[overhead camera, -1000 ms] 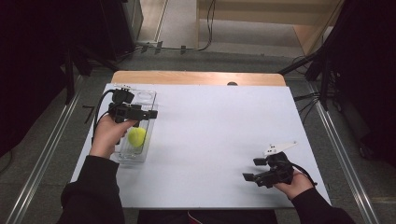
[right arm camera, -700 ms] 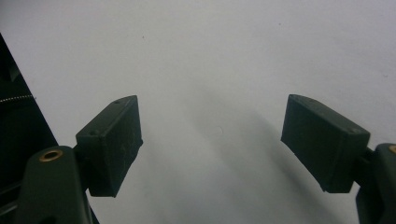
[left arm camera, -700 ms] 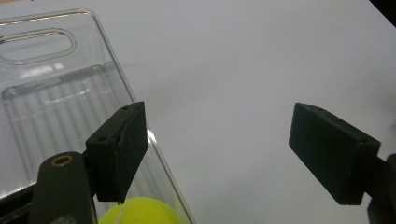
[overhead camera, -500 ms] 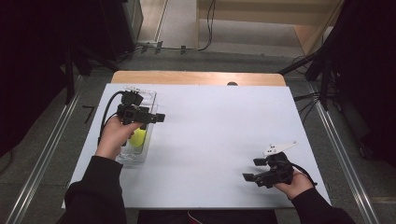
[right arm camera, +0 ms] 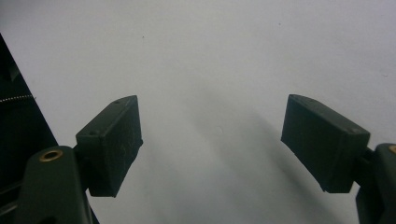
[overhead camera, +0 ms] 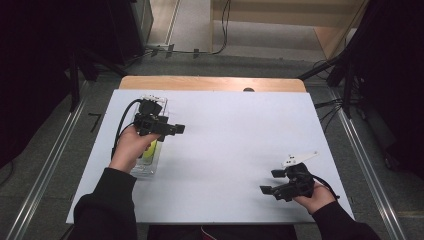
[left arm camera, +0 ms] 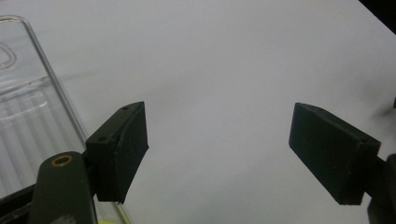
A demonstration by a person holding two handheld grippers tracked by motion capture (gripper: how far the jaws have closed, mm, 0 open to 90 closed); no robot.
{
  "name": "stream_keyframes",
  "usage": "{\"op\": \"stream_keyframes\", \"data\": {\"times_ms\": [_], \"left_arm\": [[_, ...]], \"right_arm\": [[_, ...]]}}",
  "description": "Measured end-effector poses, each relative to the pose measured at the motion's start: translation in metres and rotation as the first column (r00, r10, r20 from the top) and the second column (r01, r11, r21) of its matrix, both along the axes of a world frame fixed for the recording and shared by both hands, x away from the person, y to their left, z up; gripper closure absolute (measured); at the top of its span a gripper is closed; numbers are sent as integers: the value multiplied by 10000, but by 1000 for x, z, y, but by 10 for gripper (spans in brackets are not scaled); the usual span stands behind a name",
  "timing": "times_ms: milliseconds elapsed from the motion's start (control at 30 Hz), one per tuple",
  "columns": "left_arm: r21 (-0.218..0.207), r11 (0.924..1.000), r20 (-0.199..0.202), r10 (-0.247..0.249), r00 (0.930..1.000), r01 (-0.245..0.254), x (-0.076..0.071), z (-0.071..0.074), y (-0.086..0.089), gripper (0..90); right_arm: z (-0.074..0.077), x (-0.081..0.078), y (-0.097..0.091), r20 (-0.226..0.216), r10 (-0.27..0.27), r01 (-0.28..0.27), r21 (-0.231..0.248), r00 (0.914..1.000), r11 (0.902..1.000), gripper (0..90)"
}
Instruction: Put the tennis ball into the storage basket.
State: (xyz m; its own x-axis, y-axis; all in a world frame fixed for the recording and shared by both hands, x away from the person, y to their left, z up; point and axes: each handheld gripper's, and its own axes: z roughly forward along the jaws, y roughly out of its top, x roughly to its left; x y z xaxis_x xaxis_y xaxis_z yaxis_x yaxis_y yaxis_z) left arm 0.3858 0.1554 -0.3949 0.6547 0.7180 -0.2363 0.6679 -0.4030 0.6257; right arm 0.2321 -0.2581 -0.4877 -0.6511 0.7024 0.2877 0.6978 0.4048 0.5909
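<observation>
Looking down from the high view, the left gripper (overhead camera: 176, 129) hangs just right of a clear plastic tray (overhead camera: 148, 167) at the left side of the white table (overhead camera: 235, 135). A yellow-green ball (overhead camera: 149, 150) lies inside the tray, partly hidden by the left hand (overhead camera: 129, 146). By my judgement the ball is already placed and little work is left. The right gripper (overhead camera: 269, 182) rests near the table's near right corner, well apart from the tray. Between the two grippers the tabletop is bare, giving wide room to move; the tray sits close to the left edge, so less room there.

From the left gripper view, the jaws stand spread with nothing between them, over bare white surface. The tray's clear wall (left arm camera: 56, 88) runs along the left, just beside the left jaw.

From the right gripper view, the jaws are likewise spread and empty above plain table, with a dark edge at the far left.
</observation>
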Motion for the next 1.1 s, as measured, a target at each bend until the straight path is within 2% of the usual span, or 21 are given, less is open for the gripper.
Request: {"op": "stream_keyframes", "data": {"times_ms": [167,567,700,933,1100], "left_arm": [[-104,9992,-140,-380,9992,378,-2,-3,-7,203],[-320,9953,4,-916,9958,915,-14,-6,-20,203],[-520,9929,2,-1075,9942,1074,-19,-5,-21,203],[-528,9872,30,-1508,9886,1508,-30,-8,-24,203],[-599,9869,20,-1497,9887,1496,-37,-13,-22,203]], "right_arm": [[0,0,0,5,7,-7,20,10000,10000,182],[0,0,-1,-7,-36,36,9,10000,10000,182],[0,0,-1,-10,-41,41,12,10000,10000,182],[0,0,-1,-12,-50,50,-12,10000,10000,182],[0,0,-1,-15,-52,52,-8,10000,10000,182]]}}
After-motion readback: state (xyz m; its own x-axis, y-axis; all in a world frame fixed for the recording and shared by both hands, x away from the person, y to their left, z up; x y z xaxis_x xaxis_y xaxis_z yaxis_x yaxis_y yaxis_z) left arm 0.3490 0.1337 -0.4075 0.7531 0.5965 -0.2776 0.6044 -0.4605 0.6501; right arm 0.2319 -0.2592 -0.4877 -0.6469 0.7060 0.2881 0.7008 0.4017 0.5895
